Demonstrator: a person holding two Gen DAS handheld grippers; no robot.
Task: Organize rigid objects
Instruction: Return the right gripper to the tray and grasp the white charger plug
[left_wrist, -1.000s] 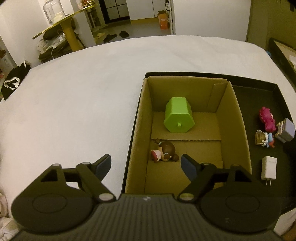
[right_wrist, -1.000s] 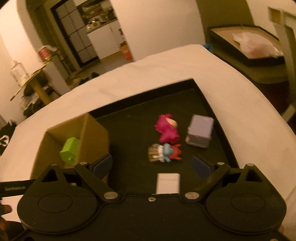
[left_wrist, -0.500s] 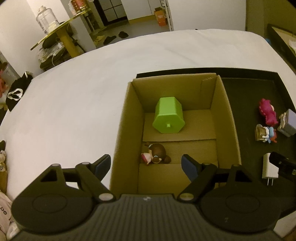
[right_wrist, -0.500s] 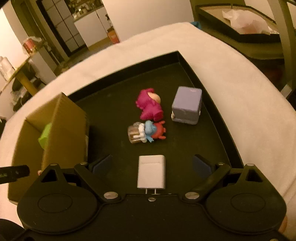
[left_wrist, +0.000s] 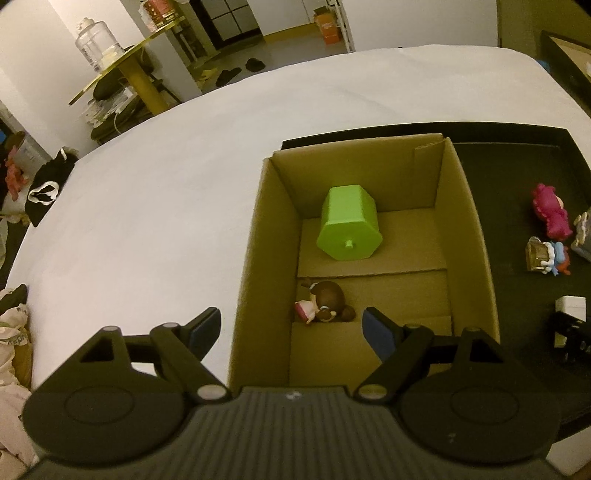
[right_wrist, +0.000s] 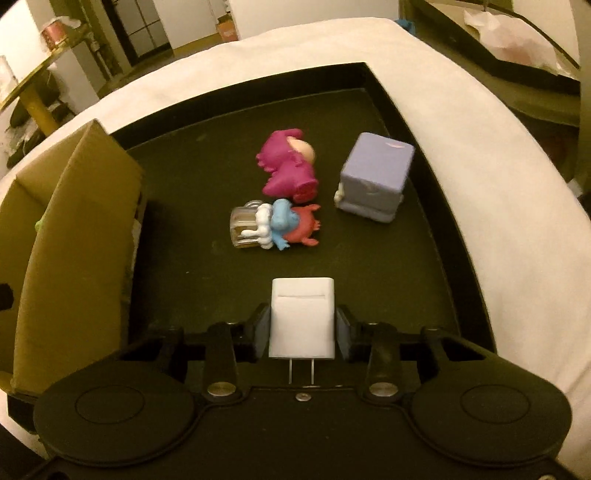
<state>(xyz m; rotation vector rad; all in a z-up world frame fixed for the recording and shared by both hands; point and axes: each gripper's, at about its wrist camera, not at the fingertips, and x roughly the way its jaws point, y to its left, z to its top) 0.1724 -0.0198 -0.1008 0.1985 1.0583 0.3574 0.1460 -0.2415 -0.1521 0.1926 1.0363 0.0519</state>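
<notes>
The white plug-in charger (right_wrist: 302, 317) lies flat on the floor of the black tray (right_wrist: 417, 110), directly between the fingers of the right gripper (right_wrist: 302, 326). Its long axis runs along the gripper's own forward axis: the two metal prongs point back toward the gripper body, the blunt end points away toward the toys. The jaws stand closed in against the charger's two long side faces, one pad on each side (contact appears made on both, though the pad faces themselves are hidden). The grip therefore spans the charger's short width, which is the correct dimension for a parallel pinch.

The left gripper (left_wrist: 291, 326) is wide open and holds nothing. It hangs over the near end of the cardboard box (left_wrist: 476, 236), which stands in the left part of the same tray.

The box lies to the left of the right gripper, close by. It already holds a green hexagonal container (left_wrist: 349, 225) and a small brown-haired figurine (left_wrist: 325, 301). Remaining on the tray floor ahead of the charger are a magenta figurine (right_wrist: 288, 168), a blue-and-red figurine (right_wrist: 277, 223) and a lavender cube-shaped toy (right_wrist: 373, 177).

Judged next move: lift clear of the tray floor, then carry left over the box wall. The right gripper is the nearer one and is already on the part.
</notes>
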